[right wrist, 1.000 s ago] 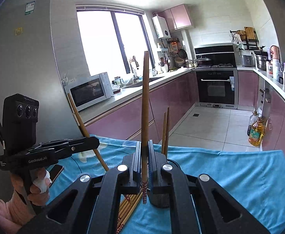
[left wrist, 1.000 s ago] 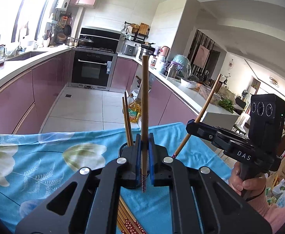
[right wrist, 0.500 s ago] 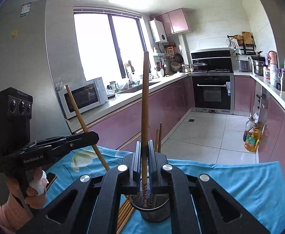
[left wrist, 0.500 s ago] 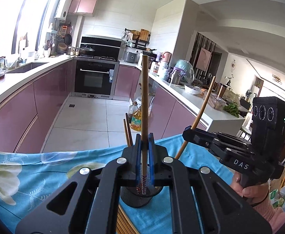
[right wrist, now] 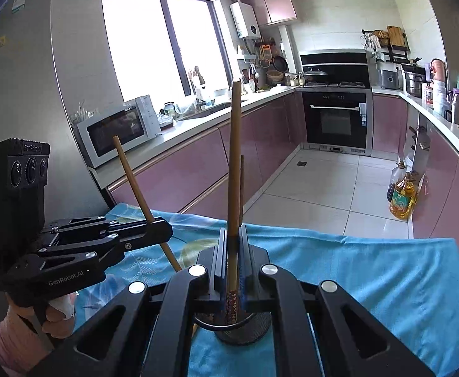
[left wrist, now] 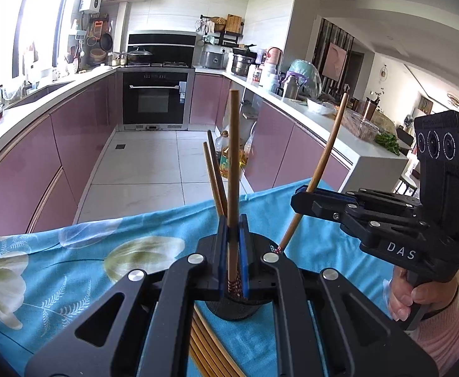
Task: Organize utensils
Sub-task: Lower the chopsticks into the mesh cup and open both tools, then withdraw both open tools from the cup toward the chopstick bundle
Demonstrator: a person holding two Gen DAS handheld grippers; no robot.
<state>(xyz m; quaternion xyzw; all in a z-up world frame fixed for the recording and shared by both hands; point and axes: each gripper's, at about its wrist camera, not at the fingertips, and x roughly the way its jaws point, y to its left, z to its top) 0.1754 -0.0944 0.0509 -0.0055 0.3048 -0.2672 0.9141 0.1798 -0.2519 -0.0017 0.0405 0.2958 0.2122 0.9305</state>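
My left gripper is shut on an upright wooden chopstick. Its patterned lower end hangs over the mouth of a black mesh holder on the blue flowered cloth. Two chopsticks stand in that holder. My right gripper is shut on a second chopstick, whose patterned end reaches into the rim of the holder. Each gripper appears in the other's view, the right gripper and the left gripper, both with tilted sticks meeting at the holder.
Several loose chopsticks lie on the cloth just in front of the holder. The table's far edge drops to a tiled floor, where oil bottles stand by pink cabinets. A hand holds the right gripper's handle.
Both grippers came together over the holder and sank a little. The holder, seen beyond the fingers a second ago, now sits under both chopsticks' lower ends.
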